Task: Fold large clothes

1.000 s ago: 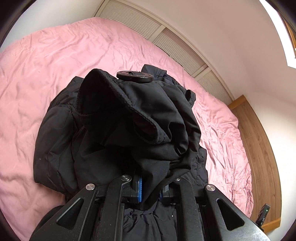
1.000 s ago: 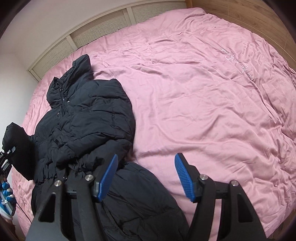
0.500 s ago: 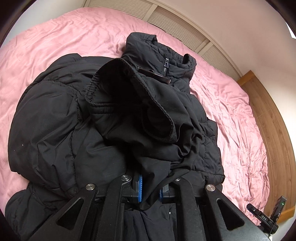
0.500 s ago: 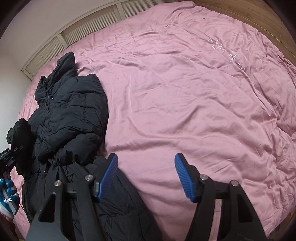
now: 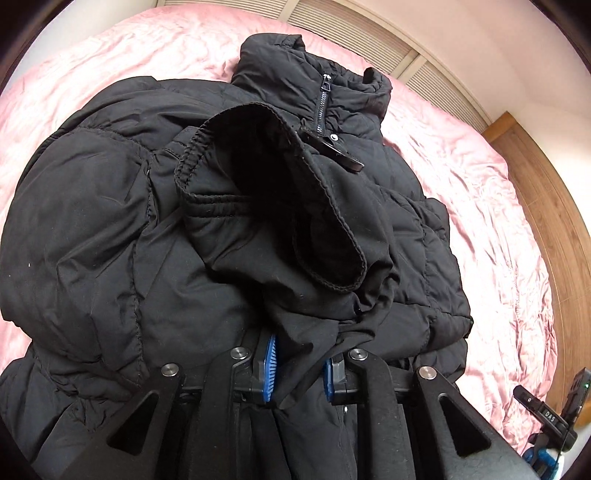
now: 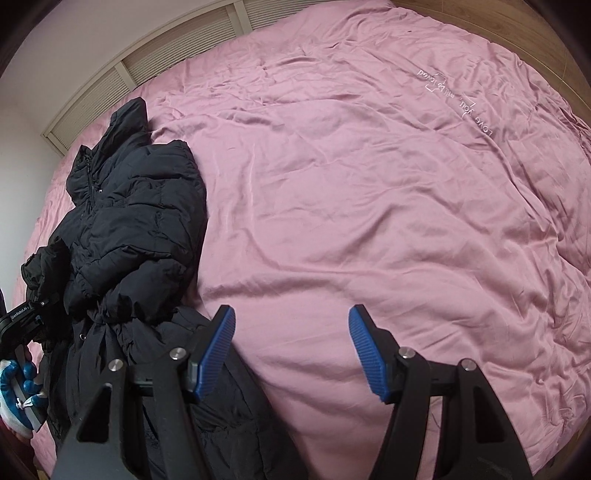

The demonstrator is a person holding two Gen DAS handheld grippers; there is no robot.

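A black puffer jacket (image 5: 110,229) lies on the pink bed (image 5: 92,55) with its collar and zip (image 5: 325,99) at the far end. One sleeve is folded over the jacket's body, its open cuff (image 5: 280,206) facing me. My left gripper (image 5: 299,373) has the sleeve fabric bunched between its blue pads, and its jaws are opening. In the right wrist view the jacket (image 6: 129,229) lies at the left. My right gripper (image 6: 291,350) hangs open over bare sheet just right of the jacket's hem, holding nothing.
The pink sheet (image 6: 369,184) stretches wide to the right of the jacket, with embroidered lettering (image 6: 454,99) far right. Louvred panels (image 5: 369,26) run behind the bed, and wood (image 5: 546,177) borders its right side. A hand in a blue-and-white glove (image 6: 18,380) shows at the left edge.
My left gripper has come down and forward with the sleeve, laying it over the jacket's chest; its pads now stand slightly wider apart. The right gripper has drifted a little, still open.
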